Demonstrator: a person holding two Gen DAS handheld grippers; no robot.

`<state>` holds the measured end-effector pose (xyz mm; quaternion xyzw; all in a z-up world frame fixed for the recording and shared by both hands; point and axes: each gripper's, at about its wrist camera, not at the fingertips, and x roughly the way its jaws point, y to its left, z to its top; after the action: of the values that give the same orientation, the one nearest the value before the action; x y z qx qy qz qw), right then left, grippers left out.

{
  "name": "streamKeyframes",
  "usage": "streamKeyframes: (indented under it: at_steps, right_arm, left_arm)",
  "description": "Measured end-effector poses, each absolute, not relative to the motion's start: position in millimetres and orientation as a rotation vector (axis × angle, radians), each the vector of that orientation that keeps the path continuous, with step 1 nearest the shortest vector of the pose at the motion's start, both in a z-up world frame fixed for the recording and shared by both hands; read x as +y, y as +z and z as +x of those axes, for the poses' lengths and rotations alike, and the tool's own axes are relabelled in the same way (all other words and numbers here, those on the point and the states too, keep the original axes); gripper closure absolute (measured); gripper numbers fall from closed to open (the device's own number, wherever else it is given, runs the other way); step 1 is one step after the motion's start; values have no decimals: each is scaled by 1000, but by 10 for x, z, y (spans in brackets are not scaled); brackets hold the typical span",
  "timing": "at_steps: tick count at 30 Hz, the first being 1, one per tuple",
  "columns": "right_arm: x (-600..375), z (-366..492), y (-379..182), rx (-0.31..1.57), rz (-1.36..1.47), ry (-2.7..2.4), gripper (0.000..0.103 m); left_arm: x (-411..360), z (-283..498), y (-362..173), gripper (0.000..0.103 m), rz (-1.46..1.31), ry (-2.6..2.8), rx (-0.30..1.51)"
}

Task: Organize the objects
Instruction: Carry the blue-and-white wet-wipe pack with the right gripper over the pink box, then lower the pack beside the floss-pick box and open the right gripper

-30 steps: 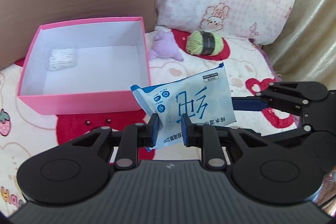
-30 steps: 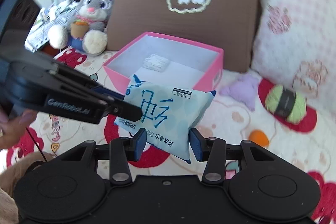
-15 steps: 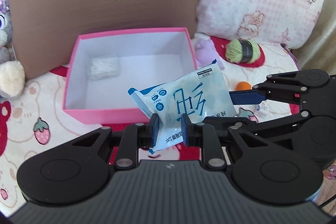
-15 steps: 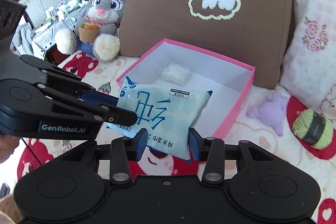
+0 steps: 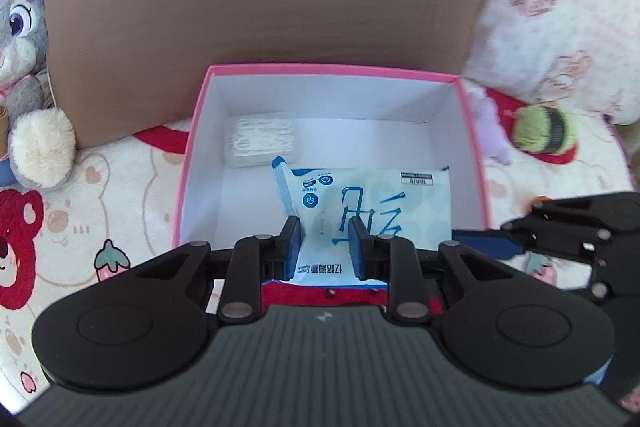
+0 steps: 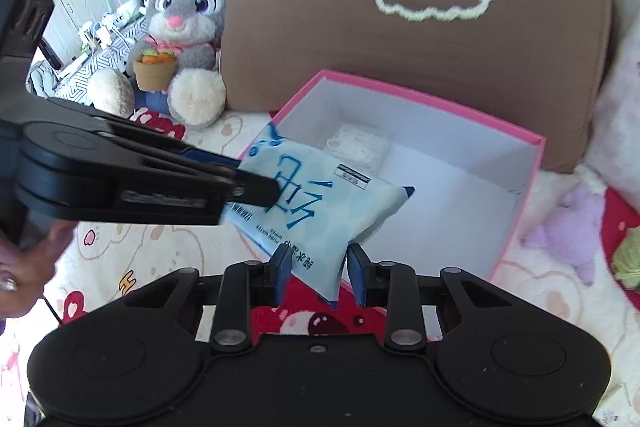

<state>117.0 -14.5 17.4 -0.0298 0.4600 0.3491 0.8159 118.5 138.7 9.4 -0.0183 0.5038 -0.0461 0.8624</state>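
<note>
I read large blue Chinese characters, upside down, on the light-blue plastic wipes packet [image 6: 320, 203]; smaller print is illegible.

Bed with cartoon-print sheet [image 5: 120, 195], pink box [image 5: 192, 147] at centre, brown cushion [image 5: 180, 7] behind, plush rabbit [image 6: 184, 27] upper left, purple plush [image 6: 568, 227] and green yarn ball [image 5: 540, 129] at right

A home bedroom: brown cushion [image 6: 420, 27], plush rabbit [image 6: 188, 15] and cartoon-print bedsheet [image 5: 100, 195].
</note>
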Motion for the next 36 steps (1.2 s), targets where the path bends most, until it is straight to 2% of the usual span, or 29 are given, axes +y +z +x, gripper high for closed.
streamKeyframes:
  at_steps: [11,18,28,36]
  right_arm:
    - [229,1832,-392,1104,-2,662,66]
    - [384,2101,-782,1186,28,616,66]
    - [466,2201,-988,1231,34,609,70]
    - [549,2191,-1056,1210,-1,602,75]
  left_arm:
    - [1631,1745,-510,80,-75,-52,1182]
    - [1731,1920,-852,82,-95,-25,1183]
    - [1863,2024,-1081,85,-138,-8,1227]
    - [1811,2083,-1185,85,-70,27,1227]
